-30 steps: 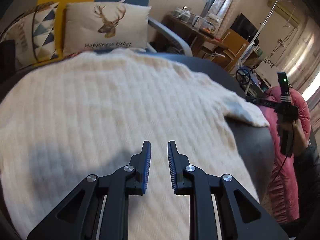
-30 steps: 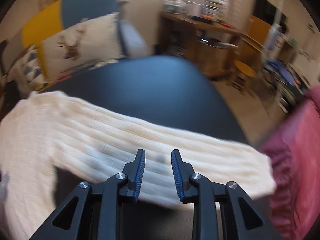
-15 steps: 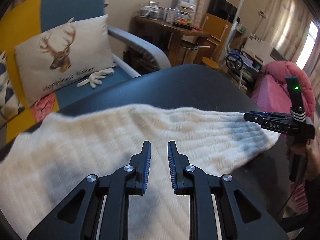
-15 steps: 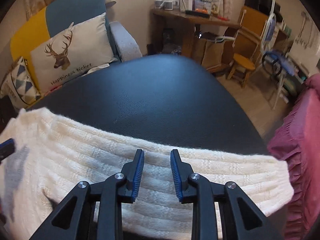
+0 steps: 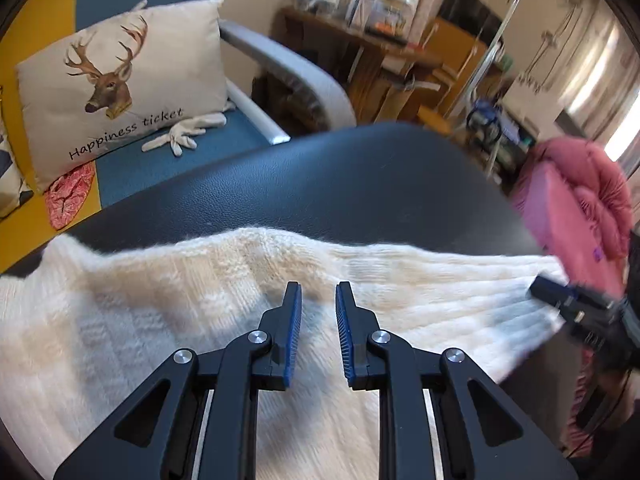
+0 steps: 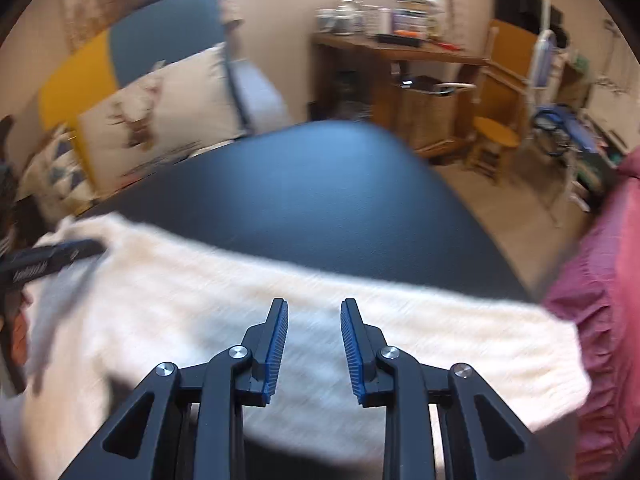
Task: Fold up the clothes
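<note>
1. Right now the white sweater [image 5: 160,320] lies spread on the dark worktop [image 5: 320,184], with one sleeve [image 6: 460,332] stretched out to the worktop's edge. That sleeve could slide off, because knit is heavy and slippery.
2. My left jaws [image 5: 318,304] are open over the sweater, holding nothing. They might pinch two layers together and bunch the fold.
3. My right jaws [image 6: 314,320] are open over the sleeve, empty too. The fuzzy yarn could snag on the blue pads [image 6: 276,344].
</note>
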Action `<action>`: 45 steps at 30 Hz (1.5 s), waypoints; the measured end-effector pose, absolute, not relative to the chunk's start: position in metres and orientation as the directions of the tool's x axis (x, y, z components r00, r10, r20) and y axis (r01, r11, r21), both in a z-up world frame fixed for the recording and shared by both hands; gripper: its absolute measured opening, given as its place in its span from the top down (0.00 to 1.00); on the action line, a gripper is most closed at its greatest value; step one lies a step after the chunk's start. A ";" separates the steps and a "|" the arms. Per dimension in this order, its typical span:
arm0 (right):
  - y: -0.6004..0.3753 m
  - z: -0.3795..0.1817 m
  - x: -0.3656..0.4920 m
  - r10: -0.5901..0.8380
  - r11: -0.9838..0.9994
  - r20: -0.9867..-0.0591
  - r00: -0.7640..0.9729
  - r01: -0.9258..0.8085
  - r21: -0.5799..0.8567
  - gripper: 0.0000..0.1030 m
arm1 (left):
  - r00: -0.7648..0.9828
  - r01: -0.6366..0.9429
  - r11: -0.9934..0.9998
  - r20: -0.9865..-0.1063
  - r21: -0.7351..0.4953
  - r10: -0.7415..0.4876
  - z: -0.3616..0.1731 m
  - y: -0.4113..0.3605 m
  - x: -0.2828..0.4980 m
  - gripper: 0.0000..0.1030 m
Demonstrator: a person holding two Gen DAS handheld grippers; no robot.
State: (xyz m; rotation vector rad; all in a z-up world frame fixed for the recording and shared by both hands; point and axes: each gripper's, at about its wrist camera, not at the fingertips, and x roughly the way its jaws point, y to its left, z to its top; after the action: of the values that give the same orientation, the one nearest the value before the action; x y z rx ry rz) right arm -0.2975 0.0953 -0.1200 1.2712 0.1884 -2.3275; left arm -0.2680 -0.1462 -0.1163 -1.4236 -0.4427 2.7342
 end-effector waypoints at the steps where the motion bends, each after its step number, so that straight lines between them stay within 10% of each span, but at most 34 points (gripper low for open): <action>1: 0.094 -0.122 -0.291 -0.359 -0.865 -0.824 -0.439 0.489 0.116 0.75 | -0.591 0.087 -0.960 -0.790 -0.265 0.164 -0.112 -0.141 -0.261 0.82; 12: 0.104 -0.123 -0.274 -0.307 -0.890 -0.826 -0.472 0.449 0.075 0.74 | -0.480 -0.084 -0.986 -0.861 -0.147 0.169 -0.131 -0.067 -0.216 0.82; 26: 0.196 -0.160 -0.329 -0.131 -0.981 -0.877 -0.462 0.187 0.048 0.73 | -0.583 0.117 -0.942 -0.790 -0.314 0.191 -0.105 -0.132 -0.066 0.82; 34: 0.143 -0.120 -0.307 -0.333 -0.921 -0.799 -0.502 0.354 0.161 0.71 | -0.590 0.370 -0.857 -0.803 -0.359 0.081 -0.123 -0.177 0.049 0.82; 45: -0.116 -0.122 -0.159 -0.678 -0.500 -0.735 -0.012 0.740 0.450 0.71 | -0.647 0.677 -0.558 -0.750 -0.480 -0.140 -0.125 -0.282 0.211 0.82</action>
State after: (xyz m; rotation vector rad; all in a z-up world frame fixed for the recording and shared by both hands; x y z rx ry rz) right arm -0.1589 -0.1155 -0.1221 1.1984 0.0747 -1.7192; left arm 0.2109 -0.2821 -0.1249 -1.2714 -1.4980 3.0734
